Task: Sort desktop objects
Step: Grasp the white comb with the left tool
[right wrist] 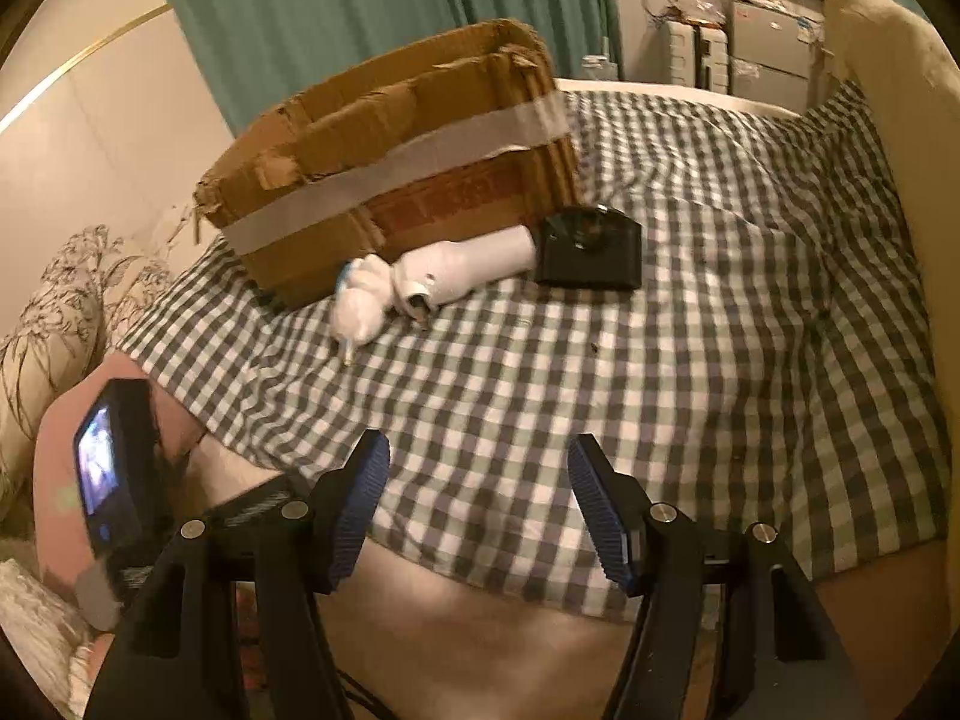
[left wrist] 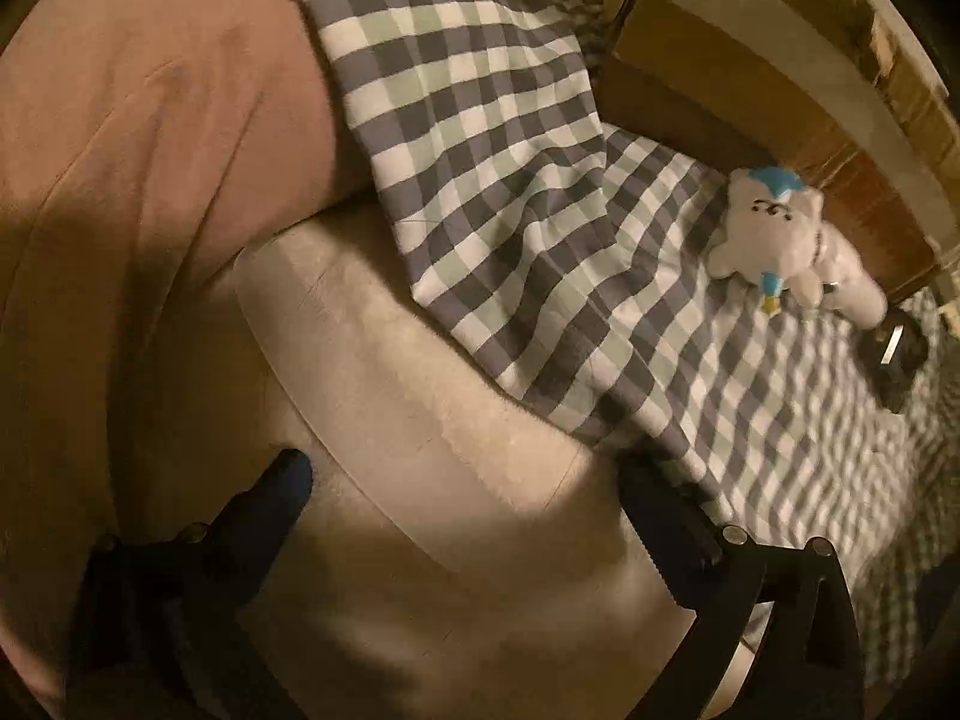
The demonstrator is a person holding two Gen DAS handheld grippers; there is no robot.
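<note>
A white plush toy with a blue tuft lies on the checked cloth beside a cardboard box. It also shows in the right wrist view, next to a white bottle lying on its side and a black square object. The box stands behind them. My left gripper is open and empty over a beige cushion, far from the toy. My right gripper is open and empty above the near part of the cloth.
A pink cushion fills the left of the left wrist view. The other gripper's camera unit with a lit screen shows at the left. A floral pillow, a green curtain and white drawers lie behind.
</note>
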